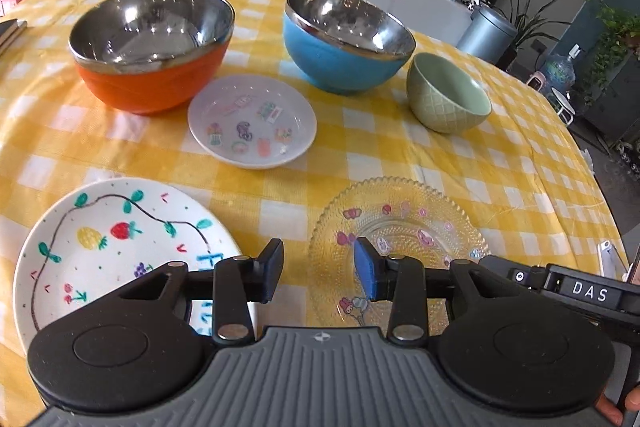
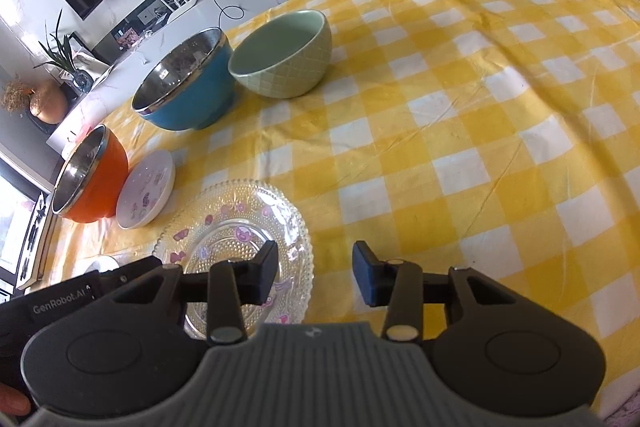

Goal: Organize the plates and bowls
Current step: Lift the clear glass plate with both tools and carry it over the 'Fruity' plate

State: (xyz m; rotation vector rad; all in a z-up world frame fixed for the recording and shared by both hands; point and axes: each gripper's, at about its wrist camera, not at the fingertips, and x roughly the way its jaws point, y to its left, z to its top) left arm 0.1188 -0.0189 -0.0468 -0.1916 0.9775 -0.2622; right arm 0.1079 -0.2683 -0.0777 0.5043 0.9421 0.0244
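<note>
Both grippers, left gripper [image 1: 319, 269] and right gripper [image 2: 315, 275], hang agape over glass plate [image 1: 400, 227].

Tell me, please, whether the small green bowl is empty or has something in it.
Empty. The green bowl stands upright on the checked tablecloth, and the right wrist view shows only its smooth, bare inside.
</note>
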